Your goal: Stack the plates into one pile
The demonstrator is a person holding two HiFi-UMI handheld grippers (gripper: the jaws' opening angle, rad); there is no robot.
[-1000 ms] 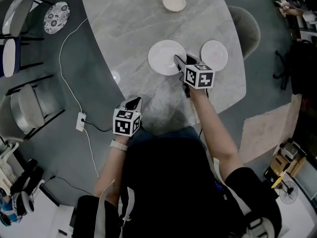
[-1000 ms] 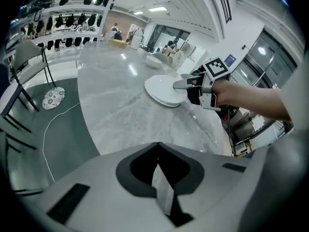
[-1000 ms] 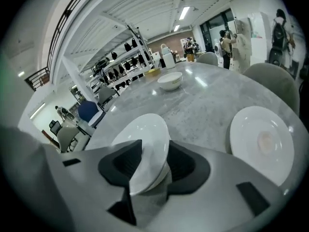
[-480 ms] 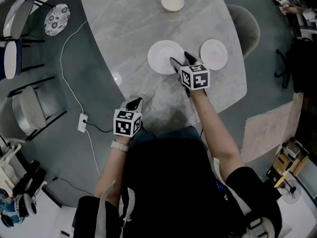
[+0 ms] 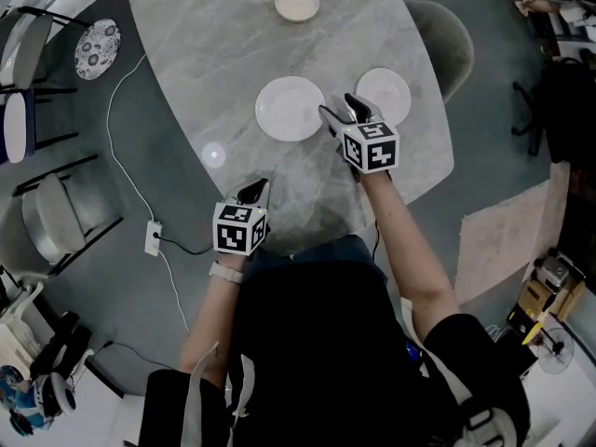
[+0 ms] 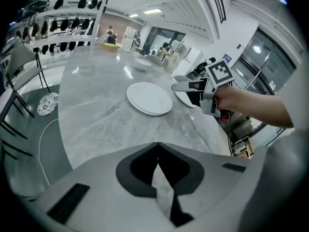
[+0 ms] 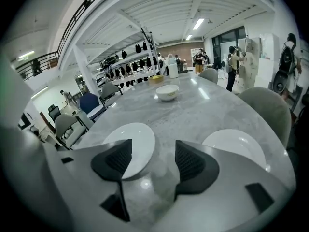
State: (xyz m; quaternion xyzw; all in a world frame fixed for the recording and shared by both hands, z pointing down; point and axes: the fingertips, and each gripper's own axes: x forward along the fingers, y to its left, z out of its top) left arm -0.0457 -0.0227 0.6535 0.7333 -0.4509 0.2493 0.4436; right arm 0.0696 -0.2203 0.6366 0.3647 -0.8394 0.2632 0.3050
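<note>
A large white plate (image 5: 290, 108) lies in the middle of the grey marble table (image 5: 214, 54), and a smaller white plate (image 5: 383, 96) lies to its right. A cream bowl (image 5: 296, 4) stands at the far end. My right gripper (image 5: 343, 110) hovers open over the bare strip between the two plates, holding nothing. In the right gripper view the large plate (image 7: 131, 146) lies behind the left jaw and the smaller plate (image 7: 235, 146) to the right of my right gripper (image 7: 152, 161). My left gripper (image 5: 253, 191) is shut and empty at the table's near edge. The left gripper view shows the large plate (image 6: 149, 98) ahead.
Chairs stand left of the table (image 5: 56, 217) and at its far right (image 5: 447, 35). A patterned plate (image 5: 97, 36) rests on the floor at the upper left. A white cable with a power strip (image 5: 151, 234) runs along the floor beside the table. People stand far behind the table (image 7: 234, 57).
The right gripper's jaws have spread wide and come back off the large plate's right rim into the gap between the plates. The left gripper has shifted slightly along the near edge.
</note>
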